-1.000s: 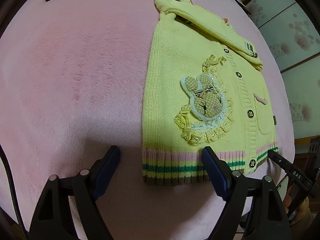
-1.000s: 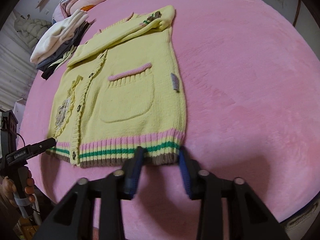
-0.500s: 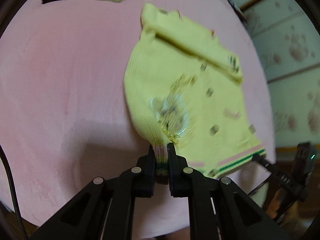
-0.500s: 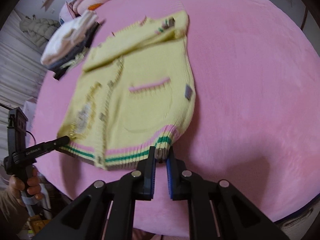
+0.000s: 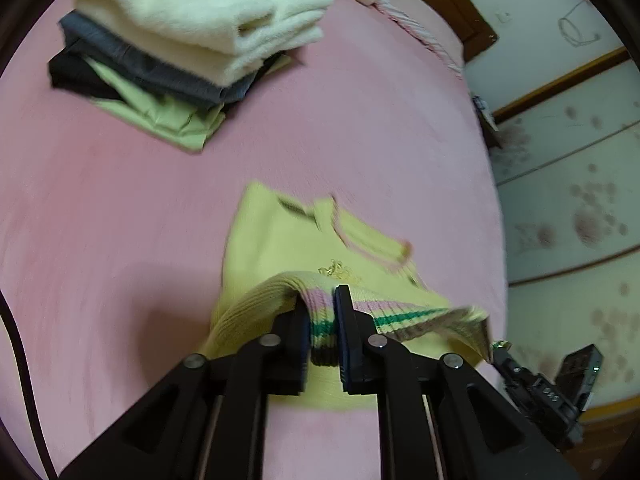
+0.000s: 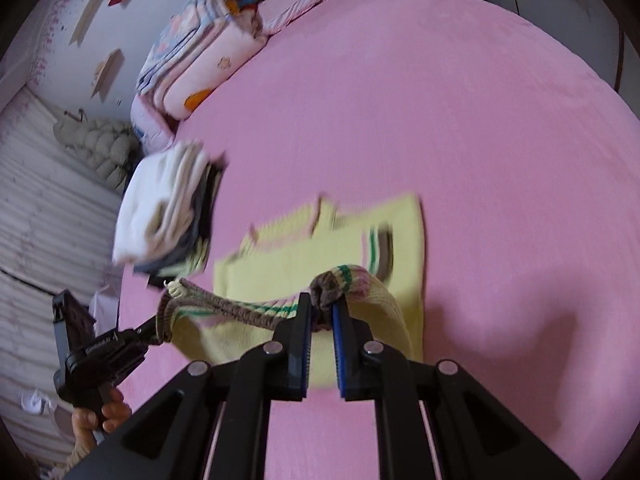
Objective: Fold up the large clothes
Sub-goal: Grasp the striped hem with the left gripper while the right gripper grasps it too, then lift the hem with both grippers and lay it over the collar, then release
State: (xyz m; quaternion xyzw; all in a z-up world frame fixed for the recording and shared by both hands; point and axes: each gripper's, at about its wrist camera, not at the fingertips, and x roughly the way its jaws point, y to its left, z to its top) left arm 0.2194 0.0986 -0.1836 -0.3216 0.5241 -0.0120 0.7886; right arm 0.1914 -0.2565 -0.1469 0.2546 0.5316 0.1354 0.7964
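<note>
A yellow knit cardigan [image 5: 280,240] with a pink, green and brown striped hem lies on the pink bed [image 5: 120,200]. My left gripper [image 5: 323,320] is shut on the striped hem at its left corner and holds it lifted over the garment's body. My right gripper [image 6: 321,312] is shut on the hem's right corner [image 6: 332,280], also lifted. The hem hangs stretched between the two grippers, folded toward the collar end [image 6: 288,224]. The other gripper shows at each view's edge [image 6: 100,352].
A stack of folded clothes [image 5: 192,32], cream on top of grey, black and light green, sits at the far left of the bed. Folded quilts and pillows [image 6: 200,52] lie by the headboard. Patterned wall panels [image 5: 580,200] stand on the right.
Both grippers closed on the hem corners, then lifted the hem and carried it forward over the cardigan toward the collar. The bunny patch is now covered.
</note>
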